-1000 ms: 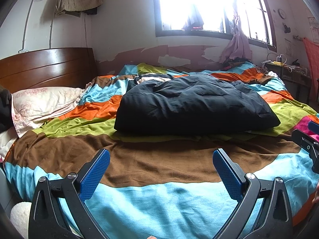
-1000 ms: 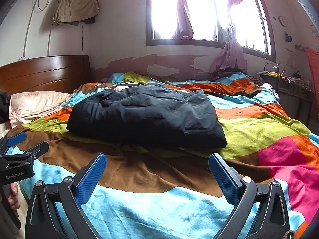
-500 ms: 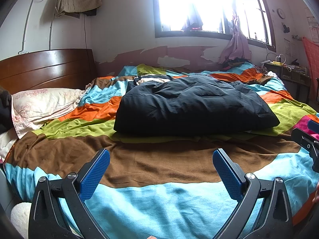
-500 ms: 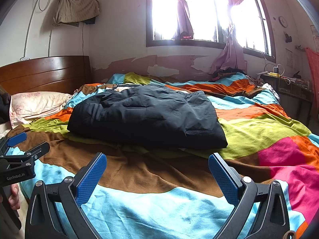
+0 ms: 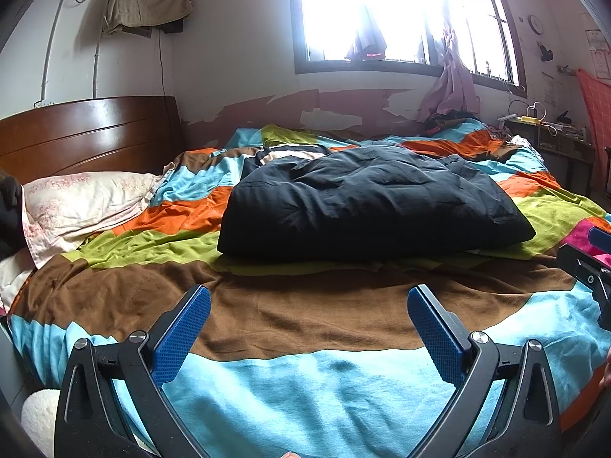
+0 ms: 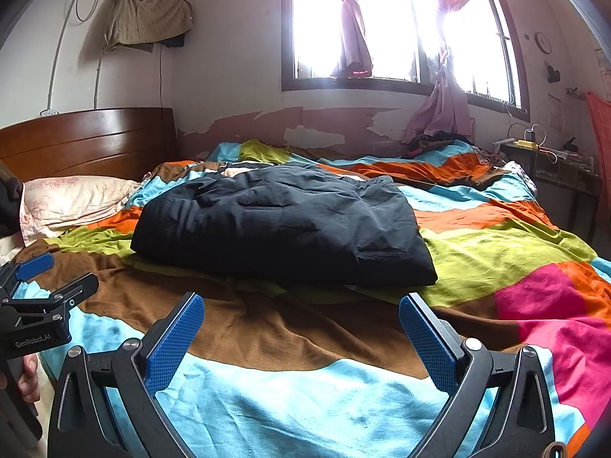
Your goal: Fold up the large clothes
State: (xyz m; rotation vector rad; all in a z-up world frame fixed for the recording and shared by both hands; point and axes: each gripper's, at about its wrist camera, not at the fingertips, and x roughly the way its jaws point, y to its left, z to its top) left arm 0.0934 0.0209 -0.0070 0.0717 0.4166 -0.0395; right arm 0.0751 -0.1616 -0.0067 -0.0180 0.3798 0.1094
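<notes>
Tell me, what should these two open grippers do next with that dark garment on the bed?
Probably reach both forward to the black garment's near edge. The left gripper and right gripper are open, empty and short of it, over the bedspread.

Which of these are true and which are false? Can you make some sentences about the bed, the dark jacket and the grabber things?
1. The dark navy puffy folded garment lies on the colourful striped patchwork bedspread. True.
2. The left gripper is clamped on the garment. False: its jaws stand wide open, apart from it, above the bedspread.
3. The right gripper has its jaws open and holds nothing. True.
4. The pale floral pillow sits on top of the garment. False: it lies beside it, near the brown wooden headboard.
5. The window is dark. False: bright daylight pours through.
</notes>
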